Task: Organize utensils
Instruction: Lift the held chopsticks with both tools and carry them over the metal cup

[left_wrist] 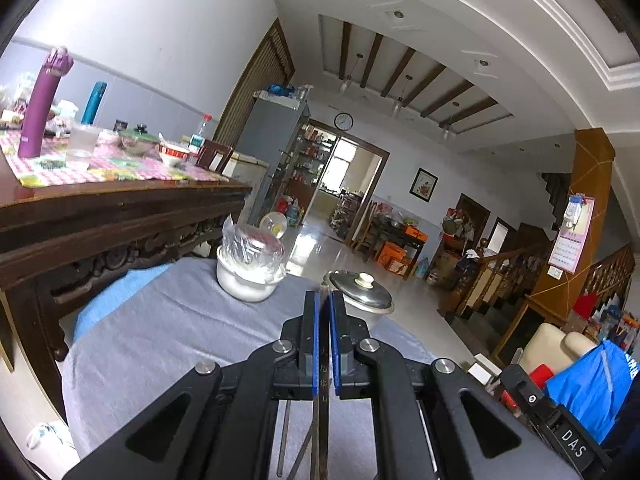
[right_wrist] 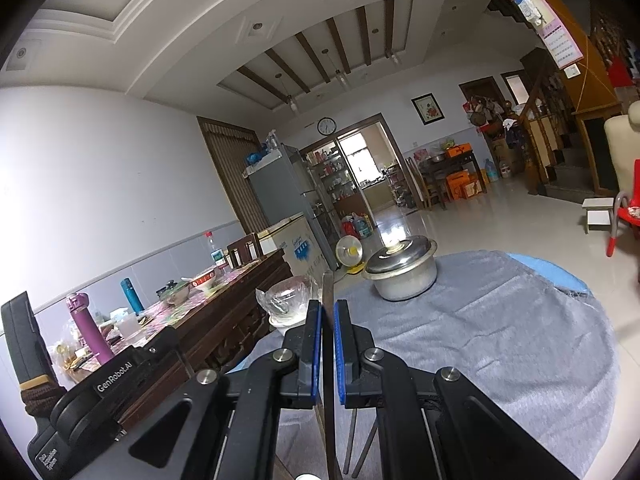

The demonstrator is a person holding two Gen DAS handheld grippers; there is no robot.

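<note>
Left claw (left_wrist: 324, 304) clamped on a chopstick (left_wrist: 323, 364), thin stick with printed characters running between the blue pads (left_wrist: 315, 336), tip poking just past them. Right claw (right_wrist: 328, 312) clamped on a second chopstick (right_wrist: 328, 344), tip up above the fingers. More sticks (right_wrist: 352, 440) hang under the right claw, can't tell what holds them. Both claws over the grey-cloth worktop (right_wrist: 500, 340). On it: lidded steel pot (right_wrist: 402, 272) and a white bowl wrapped in plastic (left_wrist: 250, 268), near each other at the far edge
</note>
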